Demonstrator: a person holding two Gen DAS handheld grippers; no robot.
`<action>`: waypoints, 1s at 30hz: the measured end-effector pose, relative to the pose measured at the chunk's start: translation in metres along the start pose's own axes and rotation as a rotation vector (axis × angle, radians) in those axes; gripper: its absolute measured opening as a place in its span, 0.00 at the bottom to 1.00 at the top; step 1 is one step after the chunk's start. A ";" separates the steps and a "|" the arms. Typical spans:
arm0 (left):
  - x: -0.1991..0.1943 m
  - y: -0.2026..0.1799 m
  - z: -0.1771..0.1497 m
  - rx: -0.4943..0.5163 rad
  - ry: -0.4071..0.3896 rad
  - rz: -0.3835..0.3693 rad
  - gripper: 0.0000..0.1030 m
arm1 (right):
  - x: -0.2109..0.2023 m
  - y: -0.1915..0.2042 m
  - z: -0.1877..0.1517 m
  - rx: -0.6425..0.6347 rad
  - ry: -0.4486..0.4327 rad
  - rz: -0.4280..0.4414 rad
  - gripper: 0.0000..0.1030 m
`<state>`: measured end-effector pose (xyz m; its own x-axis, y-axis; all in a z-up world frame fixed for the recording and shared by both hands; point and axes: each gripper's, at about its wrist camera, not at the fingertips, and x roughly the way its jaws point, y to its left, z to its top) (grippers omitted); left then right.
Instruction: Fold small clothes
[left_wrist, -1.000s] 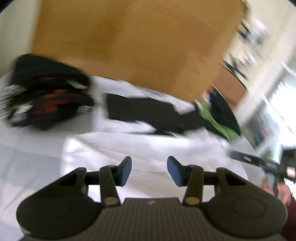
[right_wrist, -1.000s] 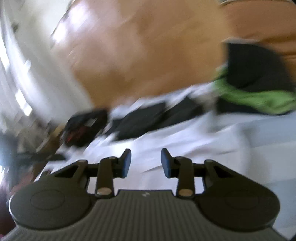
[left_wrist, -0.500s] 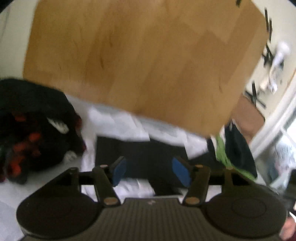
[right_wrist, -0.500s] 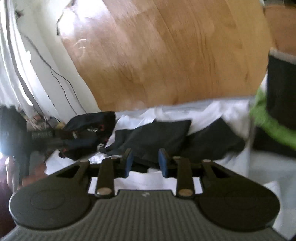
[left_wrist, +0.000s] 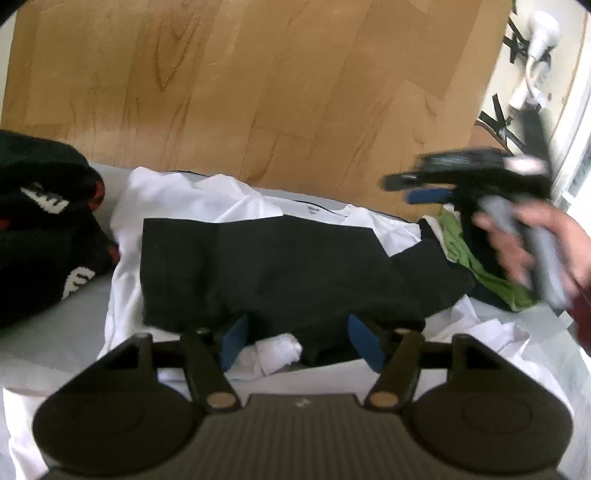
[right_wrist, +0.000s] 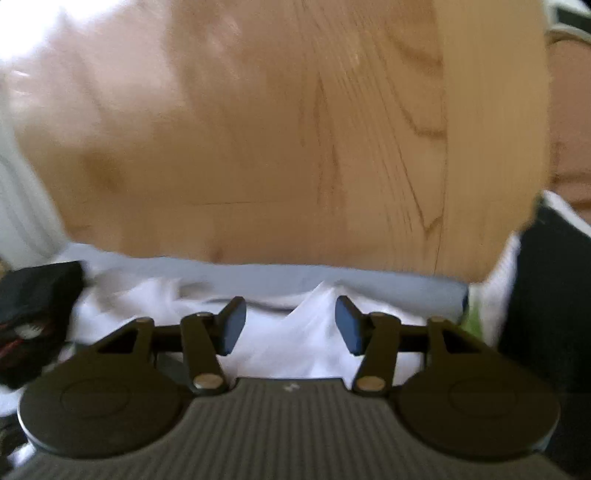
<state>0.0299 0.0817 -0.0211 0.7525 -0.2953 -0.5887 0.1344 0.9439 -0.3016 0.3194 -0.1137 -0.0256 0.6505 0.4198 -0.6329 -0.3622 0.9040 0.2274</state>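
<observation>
- My left gripper (left_wrist: 297, 341) has just been opening; its fingers stand apart at the black garment's (left_wrist: 273, 269) near edge, not pressing it.
- That garment lies on white cloth (left_wrist: 192, 199).
- My right gripper (right_wrist: 286, 325) (blurred view) has just been opening too, over white cloth, holding nothing.

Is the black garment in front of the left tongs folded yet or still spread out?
Spread out, not folded: the black garment lies mostly flat and open over the white cloth, with only loose wrinkles and no stacked layers.
</observation>
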 end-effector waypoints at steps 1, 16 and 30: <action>0.001 -0.001 -0.001 0.006 -0.001 0.002 0.60 | 0.018 0.000 0.004 -0.021 0.018 -0.047 0.57; -0.014 0.017 0.006 -0.069 -0.029 -0.056 0.61 | -0.047 0.033 -0.033 -0.256 -0.097 0.003 0.10; -0.152 0.057 -0.020 -0.228 -0.355 -0.031 0.78 | -0.262 0.057 -0.262 -0.260 -0.174 0.280 0.11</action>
<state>-0.0894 0.1773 0.0362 0.9312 -0.2160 -0.2936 0.0442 0.8665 -0.4972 -0.0467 -0.1940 -0.0405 0.5981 0.6741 -0.4335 -0.6829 0.7117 0.1646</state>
